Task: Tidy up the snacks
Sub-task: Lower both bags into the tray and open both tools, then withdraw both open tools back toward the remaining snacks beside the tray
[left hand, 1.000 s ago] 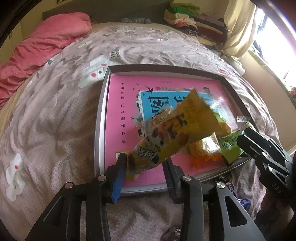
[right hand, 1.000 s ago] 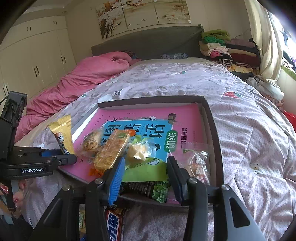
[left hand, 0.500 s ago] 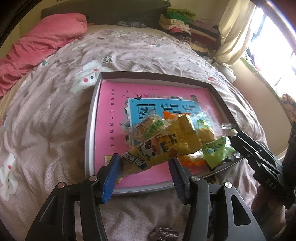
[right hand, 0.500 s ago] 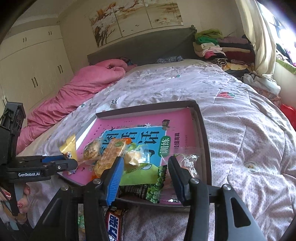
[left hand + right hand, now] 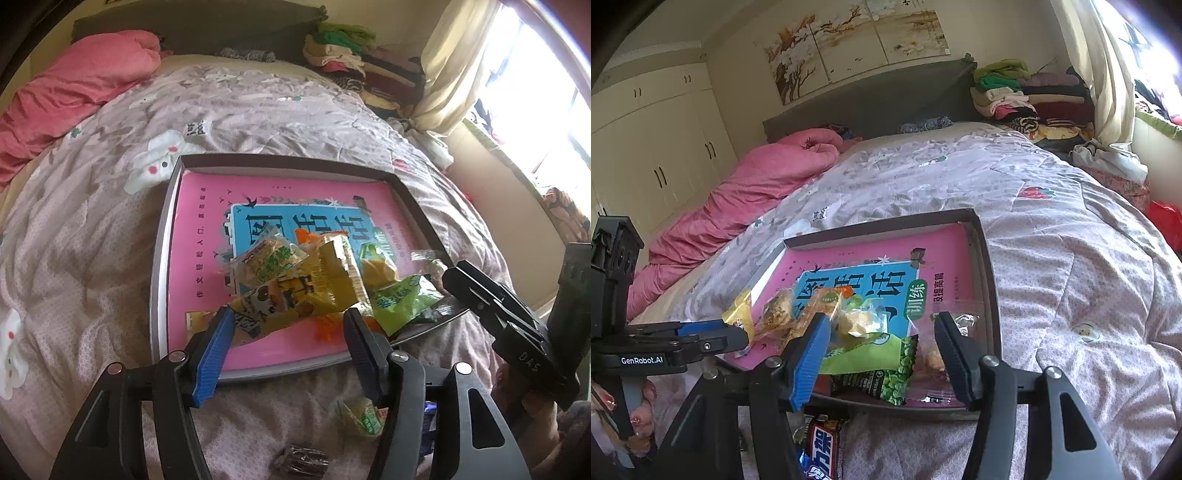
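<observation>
Snacks (image 5: 314, 280) lie heaped at the tray's (image 5: 159, 280) five o'clock corner, while three packets (image 5: 362, 411) wait on the bed (image 5: 74, 240) at six o'clock. Left hand-held gripper (image 5: 288, 343) is opening over the yellow packet (image 5: 295, 295); right hand-held gripper (image 5: 879, 350), also opening, grips nothing.

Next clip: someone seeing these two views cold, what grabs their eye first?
The bright pink book lining a shallow dark tray on the bed, with a heap of snack packets piled in its near right corner. The left gripper hovers over a yellow packet, its fingers opening and no longer pinching it. Loose snacks lie on the quilt short of the tray, including a red-wrapped bar.
</observation>
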{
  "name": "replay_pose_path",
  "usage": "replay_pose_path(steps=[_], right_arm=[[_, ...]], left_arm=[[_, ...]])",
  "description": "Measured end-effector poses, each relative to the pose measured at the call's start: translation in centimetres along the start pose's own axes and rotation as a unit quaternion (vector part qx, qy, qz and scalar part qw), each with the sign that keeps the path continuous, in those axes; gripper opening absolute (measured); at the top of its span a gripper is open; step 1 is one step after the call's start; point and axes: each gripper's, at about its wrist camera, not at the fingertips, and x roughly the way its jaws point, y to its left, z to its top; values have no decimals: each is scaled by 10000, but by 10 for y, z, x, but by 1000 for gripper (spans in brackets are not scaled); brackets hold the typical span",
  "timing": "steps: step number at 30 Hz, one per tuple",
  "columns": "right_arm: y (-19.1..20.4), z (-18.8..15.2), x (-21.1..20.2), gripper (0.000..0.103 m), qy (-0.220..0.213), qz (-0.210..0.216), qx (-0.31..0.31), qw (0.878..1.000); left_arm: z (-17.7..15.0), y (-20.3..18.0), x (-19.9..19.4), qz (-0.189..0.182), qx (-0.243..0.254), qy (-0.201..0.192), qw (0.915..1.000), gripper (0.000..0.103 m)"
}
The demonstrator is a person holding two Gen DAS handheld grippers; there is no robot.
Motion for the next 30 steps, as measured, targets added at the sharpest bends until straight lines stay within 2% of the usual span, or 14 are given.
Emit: replay_pose_path(steps=[18,30], right_arm=[[9,2,-20,68,-178,172,-119,9996],[21,0,-34,72,-256,274,-314,9988]], left_arm=[[-1,-5,-26,-188,53,-245,9995,75],[-5,-13,-41,-160,246,-383,9988,76]])
